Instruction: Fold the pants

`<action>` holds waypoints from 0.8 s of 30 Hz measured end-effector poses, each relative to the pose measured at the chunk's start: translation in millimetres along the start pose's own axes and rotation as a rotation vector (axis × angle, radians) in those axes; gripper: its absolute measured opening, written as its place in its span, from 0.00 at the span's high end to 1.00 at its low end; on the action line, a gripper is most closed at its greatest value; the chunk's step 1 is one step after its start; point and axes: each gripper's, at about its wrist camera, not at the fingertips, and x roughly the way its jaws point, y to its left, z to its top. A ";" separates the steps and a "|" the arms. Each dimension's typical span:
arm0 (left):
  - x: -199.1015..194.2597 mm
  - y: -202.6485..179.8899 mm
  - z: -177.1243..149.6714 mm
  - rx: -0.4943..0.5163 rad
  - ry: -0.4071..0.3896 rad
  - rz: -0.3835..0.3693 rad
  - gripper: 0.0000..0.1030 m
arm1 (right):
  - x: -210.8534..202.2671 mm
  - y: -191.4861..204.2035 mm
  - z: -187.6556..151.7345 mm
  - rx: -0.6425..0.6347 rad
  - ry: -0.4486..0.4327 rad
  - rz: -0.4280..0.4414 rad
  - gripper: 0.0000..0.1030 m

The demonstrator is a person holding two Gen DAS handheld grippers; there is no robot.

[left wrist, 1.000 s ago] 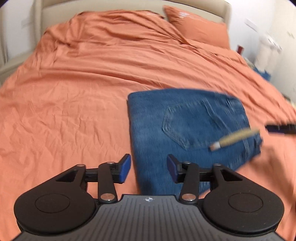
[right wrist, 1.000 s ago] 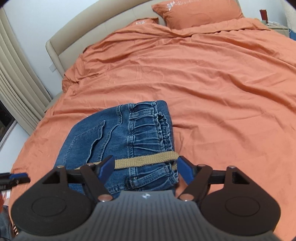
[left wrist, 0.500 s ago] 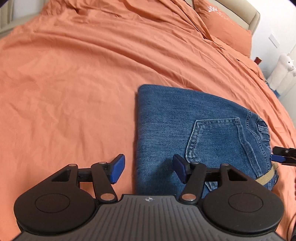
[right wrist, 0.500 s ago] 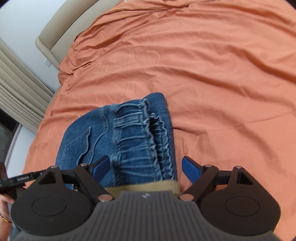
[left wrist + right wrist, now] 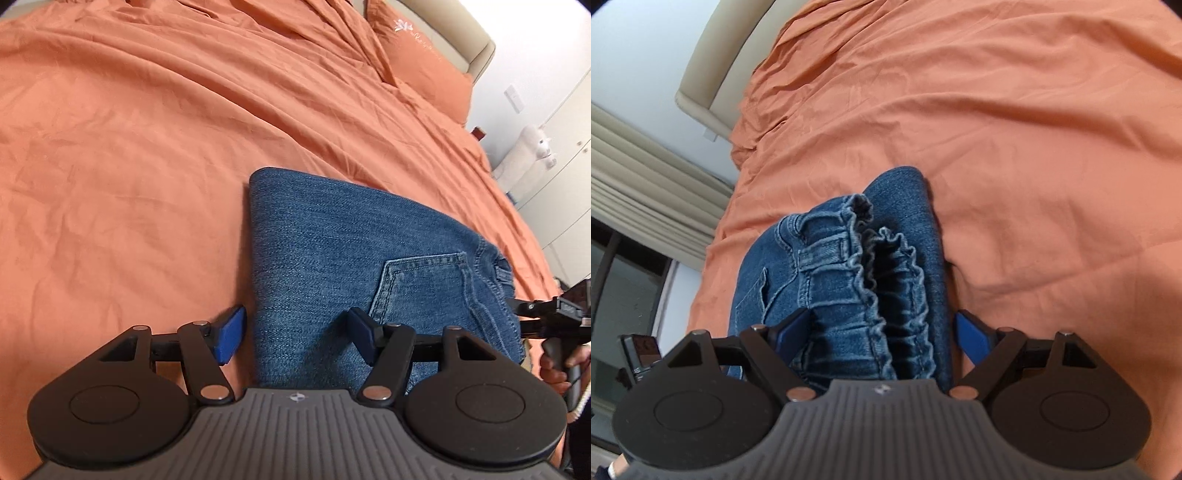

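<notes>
Blue denim pants lie folded into a thick rectangle on the orange bed, back pocket up. My left gripper is open and low over the folded near-left edge, one blue pad off the cloth, the other above it. In the right wrist view the gathered waistband of the pants fills the middle. My right gripper is open and straddles the waistband end, with the jaws on either side of it. The right gripper also shows at the right edge of the left wrist view.
The orange duvet covers the whole bed, with a pillow and beige headboard at the far end. A white plush toy and cabinets stand to the right. Curtains hang beside the bed's left side.
Both grippers have moved down and closer to the pants. The tan belt strip seen under the right gripper earlier is out of sight now.
</notes>
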 end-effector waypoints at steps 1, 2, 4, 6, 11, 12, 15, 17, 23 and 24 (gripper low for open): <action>1.8 2.8 0.2 -0.009 -0.002 -0.018 0.29 | 0.9 -1.6 1.3 -0.002 0.006 0.014 0.25; 2.8 6.1 -0.7 -0.021 -0.004 -0.037 0.29 | 1.7 -3.3 2.3 -0.004 0.012 0.028 0.27; 4.8 12.1 -1.9 -0.053 -0.009 -0.067 0.29 | 3.2 -7.1 3.5 0.008 0.019 0.059 0.33; 6.0 14.5 -2.2 -0.078 -0.016 -0.085 0.32 | 5.2 -10.6 2.5 0.026 0.019 0.084 0.39; 1.5 6.7 -3.5 -0.091 -0.025 -0.070 0.53 | 1.3 -7.3 -1.5 0.025 0.000 0.097 0.54; 1.0 2.6 -2.9 -0.090 -0.030 -0.056 0.64 | -0.5 -4.6 -2.3 0.018 -0.006 0.092 0.57; -5.7 -9.4 -0.2 -0.069 -0.049 -0.004 0.83 | -6.0 8.0 -1.2 -0.019 -0.020 0.064 0.66; -11.1 -22.2 1.1 -0.022 -0.059 0.046 0.86 | -12.3 20.5 -0.2 -0.043 -0.028 0.038 0.69; -44.8 -56.3 2.8 0.052 -0.120 0.093 0.89 | -38.5 81.3 -1.8 -0.176 -0.048 -0.048 0.74; -52.7 -60.7 3.2 0.062 -0.127 0.097 0.89 | -44.6 91.7 -3.2 -0.192 -0.055 -0.057 0.74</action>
